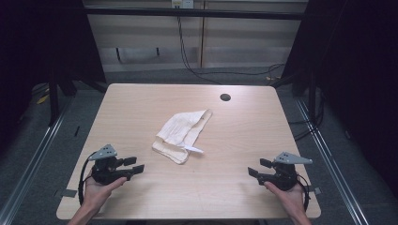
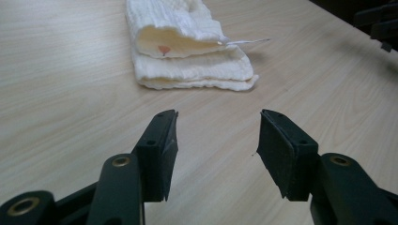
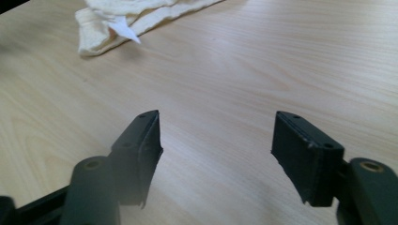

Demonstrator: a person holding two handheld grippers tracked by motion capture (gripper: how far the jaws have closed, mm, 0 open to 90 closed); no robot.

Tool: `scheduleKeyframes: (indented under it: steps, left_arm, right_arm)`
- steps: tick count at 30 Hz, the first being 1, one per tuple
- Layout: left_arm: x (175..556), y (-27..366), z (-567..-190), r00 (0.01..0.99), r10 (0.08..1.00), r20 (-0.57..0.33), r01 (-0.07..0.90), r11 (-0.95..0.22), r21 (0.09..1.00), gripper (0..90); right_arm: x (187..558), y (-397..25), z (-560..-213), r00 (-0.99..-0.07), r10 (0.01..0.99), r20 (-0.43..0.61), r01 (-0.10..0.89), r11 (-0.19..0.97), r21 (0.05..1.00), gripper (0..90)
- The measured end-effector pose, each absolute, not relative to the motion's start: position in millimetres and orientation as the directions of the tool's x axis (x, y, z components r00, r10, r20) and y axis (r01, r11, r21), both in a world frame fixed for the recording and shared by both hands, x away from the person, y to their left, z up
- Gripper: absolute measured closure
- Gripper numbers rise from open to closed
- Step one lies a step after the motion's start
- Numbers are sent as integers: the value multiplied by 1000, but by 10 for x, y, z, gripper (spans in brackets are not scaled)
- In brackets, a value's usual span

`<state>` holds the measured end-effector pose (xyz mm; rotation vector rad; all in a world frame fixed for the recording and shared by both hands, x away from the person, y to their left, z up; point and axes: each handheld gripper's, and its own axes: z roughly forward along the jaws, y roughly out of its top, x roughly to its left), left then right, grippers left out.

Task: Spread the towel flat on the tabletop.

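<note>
A cream folded cloth [image 1: 182, 134] with a small white tag lies near the middle of the light wooden table [image 1: 141, 98]. My left gripper [image 1: 135, 165] rests at the front left, open, jaws pointing right toward the cloth [image 2: 187, 47], nothing between them. The right gripper [image 1: 257, 168] sits at the front right, open and holding nothing, jaws pointing left. In the left gripper view the gripper [image 2: 216, 145] hovers just short of the cloth's folded edge. From the right gripper view, the gripper [image 3: 216, 150] faces the cloth [image 3: 117, 21] at some distance, with its white tag [image 3: 124, 29] sticking out.
A round cable hole [image 1: 225, 97] sits in the table's far right part. Dark curtains flank both sides. Cables run on the floor behind the table. Bare wood surrounds the cloth.
</note>
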<state>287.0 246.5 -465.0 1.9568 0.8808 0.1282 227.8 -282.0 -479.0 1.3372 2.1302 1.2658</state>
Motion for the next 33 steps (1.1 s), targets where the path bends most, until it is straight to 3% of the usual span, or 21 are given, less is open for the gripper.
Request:
scheduleKeyframes:
  steps: [5,11,27,33]
  left_arm:
    - [2872,2325,-4537,774,608,-174,459,-351,816,483]
    - [2940,2222,-4419,795,589,-141,426,-377,823,537]
    - [3240,1774,-4339,837,532,-123,391,-427,815,628]
    - [3366,1609,-4215,841,527,-124,370,-392,842,551]
  right_arm:
    - [2239,-2789,-4779,-526,833,169,551,183,814,346]
    - [2229,-2744,-4759,-552,819,158,549,215,808,346]
    - [2249,-2667,-4769,-611,770,184,554,250,794,353]
    - [2260,-2666,-4777,-614,768,184,555,254,792,351]
